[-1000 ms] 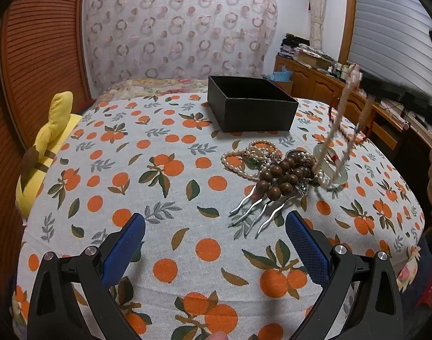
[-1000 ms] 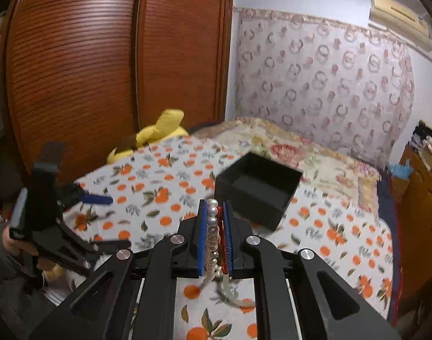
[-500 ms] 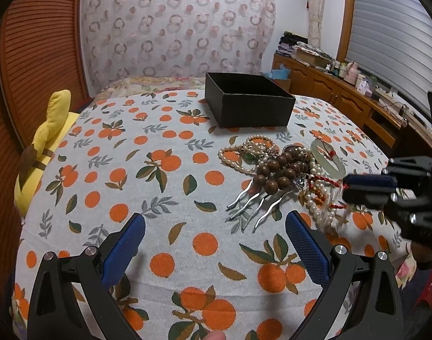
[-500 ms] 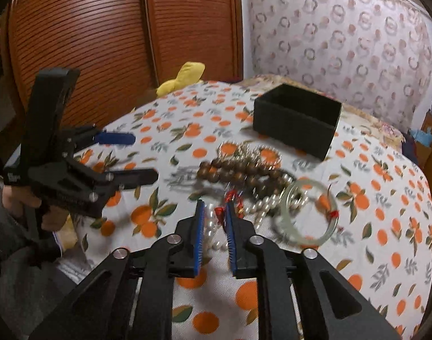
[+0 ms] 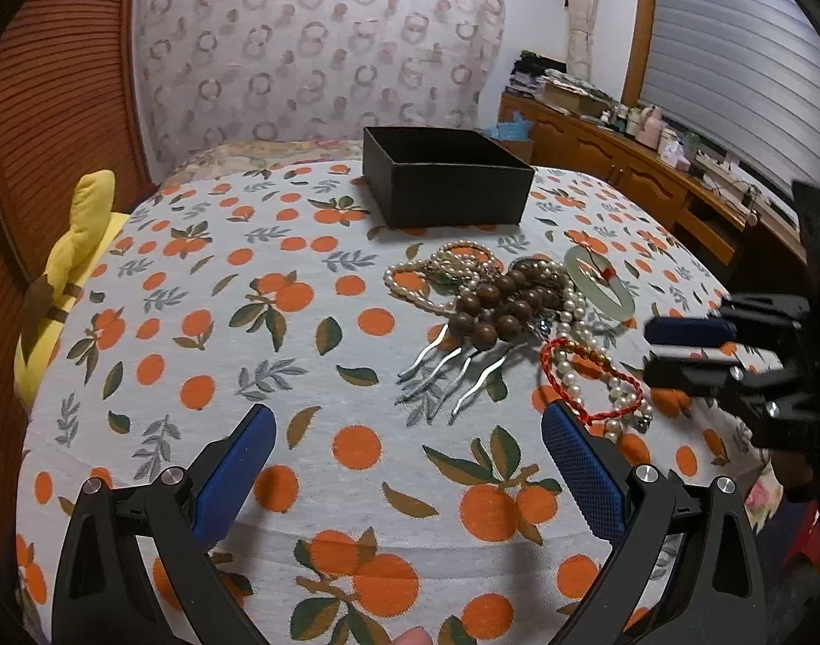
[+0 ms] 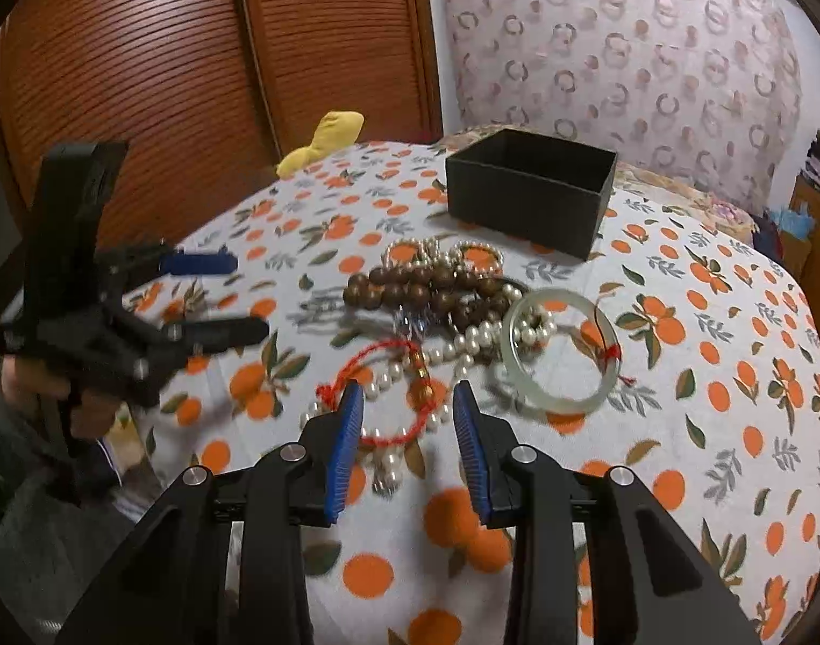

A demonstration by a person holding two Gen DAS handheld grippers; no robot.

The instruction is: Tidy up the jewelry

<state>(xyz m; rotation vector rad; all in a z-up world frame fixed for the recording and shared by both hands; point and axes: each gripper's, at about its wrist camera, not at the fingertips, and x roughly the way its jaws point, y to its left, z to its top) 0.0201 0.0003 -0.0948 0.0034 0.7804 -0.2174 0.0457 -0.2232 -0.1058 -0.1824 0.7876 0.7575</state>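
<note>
A heap of jewelry lies on the orange-print tablecloth: a brown wooden bead string (image 5: 496, 303) (image 6: 426, 285), a silver hair comb (image 5: 453, 371), a pale green bangle (image 5: 598, 282) (image 6: 563, 349), a pearl necklace (image 5: 592, 376) (image 6: 388, 376) and a red cord bracelet (image 5: 587, 376) (image 6: 388, 392). An open black box (image 5: 444, 183) (image 6: 528, 191) stands behind the heap. My right gripper (image 6: 407, 435) is open and empty just above the pearls and red cord; it also shows in the left wrist view (image 5: 689, 346). My left gripper (image 5: 410, 462) (image 6: 216, 295) is open and empty, in front of the heap.
A yellow plush toy (image 5: 71, 258) (image 6: 323, 142) lies at the table's left edge. Wooden slatted doors (image 6: 194, 64) stand on the left, a patterned curtain (image 5: 323, 48) behind, and a wooden sideboard (image 5: 651, 177) with clutter to the right.
My right gripper came down with the pearl necklace and red cord, opened, and let them go onto the cloth. The left gripper stayed open and barely moved.
</note>
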